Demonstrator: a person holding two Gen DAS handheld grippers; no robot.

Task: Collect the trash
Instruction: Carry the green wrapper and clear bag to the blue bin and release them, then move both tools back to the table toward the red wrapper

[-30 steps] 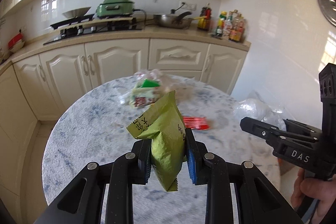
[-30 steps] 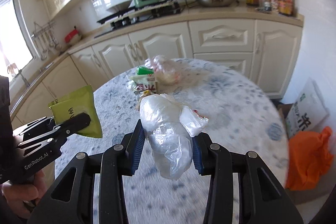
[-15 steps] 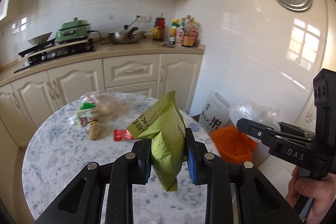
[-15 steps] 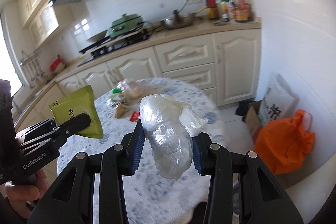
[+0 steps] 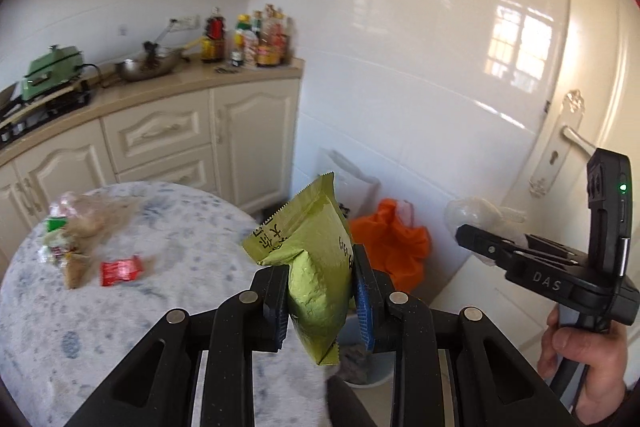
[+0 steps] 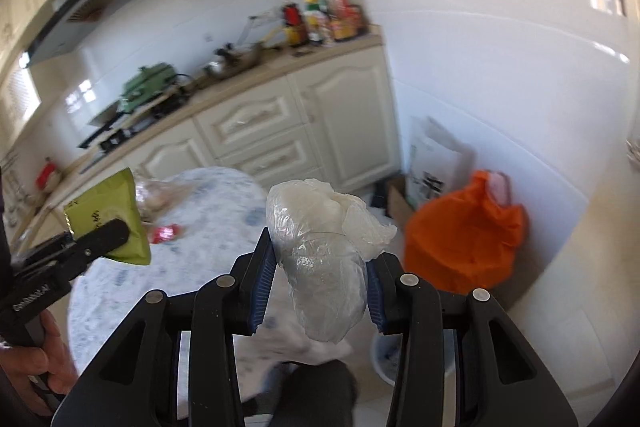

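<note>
My left gripper [image 5: 322,301] pinches the green packet [image 5: 316,267], my right gripper [image 6: 320,291] squeezes the clear plastic wad [image 6: 322,259] — both above the table's edge; the slippery wad could slide out short of the bin [image 6: 386,355]

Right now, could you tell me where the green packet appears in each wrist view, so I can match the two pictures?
Left wrist: green packet at bottom centre, clamped in the left hand-held gripper.
Right wrist: the same packet at the left edge, above the table.
Shared landmark: the orange bag on the floor by the white wall, right of centre in both.
</note>
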